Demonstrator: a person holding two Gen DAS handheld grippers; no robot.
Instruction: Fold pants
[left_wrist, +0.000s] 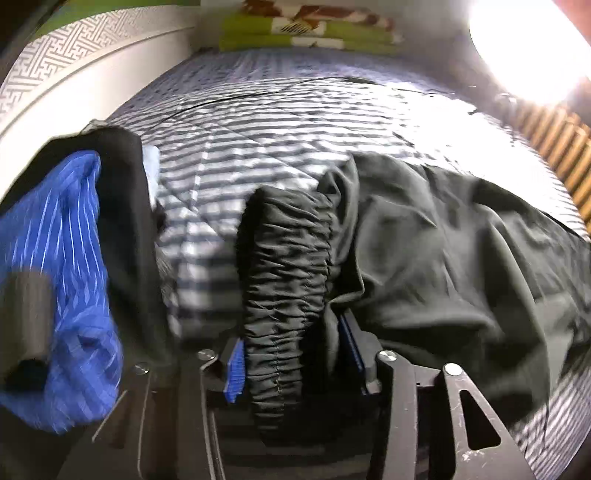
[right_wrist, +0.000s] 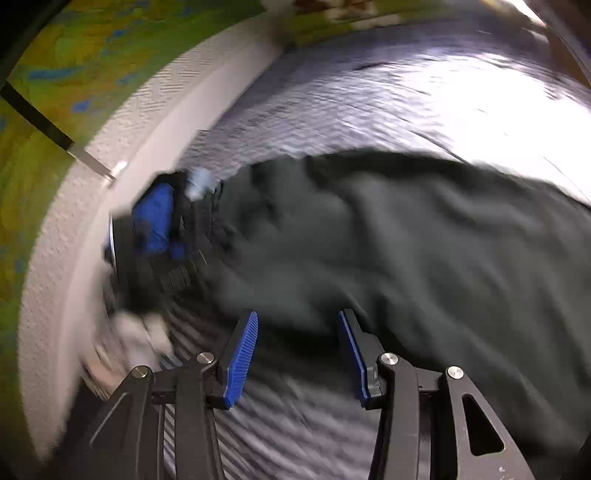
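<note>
Gripping the elastic waistband (left_wrist: 286, 295) of the dark pants (left_wrist: 461, 251), the left gripper (left_wrist: 295, 363) has its 2 blue pads pressed on the gathered band at lower centre of its view. From there the pants spread rightward over the striped bedcover (left_wrist: 258, 122). In the blurred right wrist view the right gripper (right_wrist: 299, 350) stands partly spread and empty above the bedcover, the pants' edge just beyond. Judged, a fold is being set up; next the right gripper needs its own hold on the fabric.

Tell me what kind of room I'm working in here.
Most likely a bedroom: the pants lie on a bed with a striped quilt, folded blankets stacked at its far end, a white bed frame alongside.
</note>
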